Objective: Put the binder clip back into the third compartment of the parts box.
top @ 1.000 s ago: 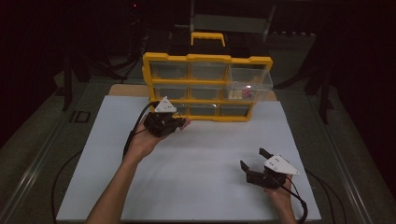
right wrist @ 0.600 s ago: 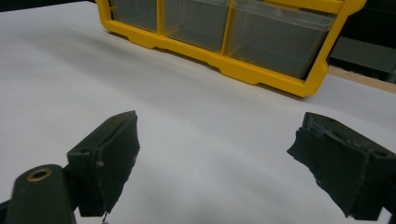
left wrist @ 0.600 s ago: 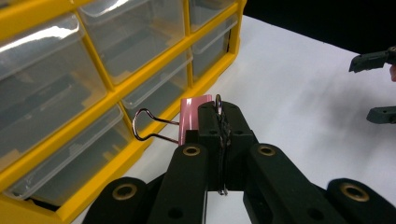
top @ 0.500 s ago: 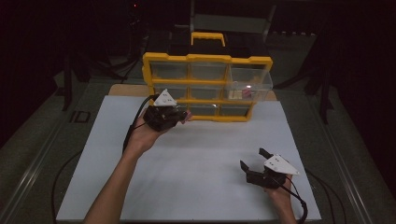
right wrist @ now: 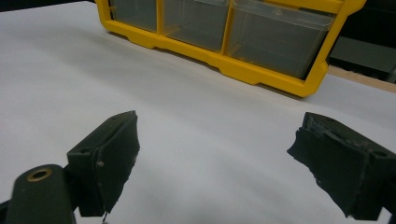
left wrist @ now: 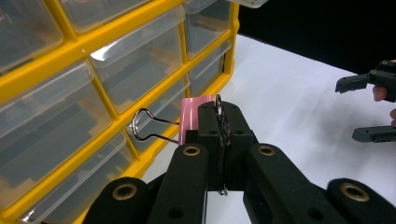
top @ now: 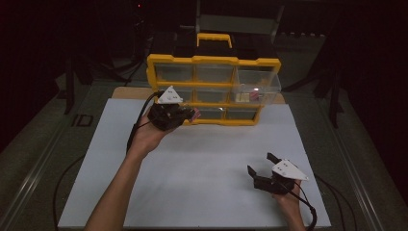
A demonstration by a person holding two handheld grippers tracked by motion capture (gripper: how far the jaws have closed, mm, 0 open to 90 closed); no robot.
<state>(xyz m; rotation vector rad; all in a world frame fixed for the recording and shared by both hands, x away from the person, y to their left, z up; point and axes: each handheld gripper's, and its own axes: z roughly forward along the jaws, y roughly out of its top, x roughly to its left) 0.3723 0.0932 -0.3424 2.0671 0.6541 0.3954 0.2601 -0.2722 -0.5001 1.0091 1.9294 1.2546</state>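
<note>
A white table top (top: pixel 192 159) carries a yellow drawer cabinet (top: pixel 214 60) with clear drawers, standing upright at the far edge, just beyond the left gripper (top: pixel 185 114). The stretch of white surface ahead of the right gripper (top: pixel 260 163), up to the cabinet's base, lies bare.

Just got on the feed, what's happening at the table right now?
A person is working with a gripper in each hand. The left gripper is shut on a pink binder clip, held up close to the front of the yellow drawer organizer. One clear drawer, upper right, is pulled out. The right gripper waits open, low over the white mat, holding nothing.
</note>
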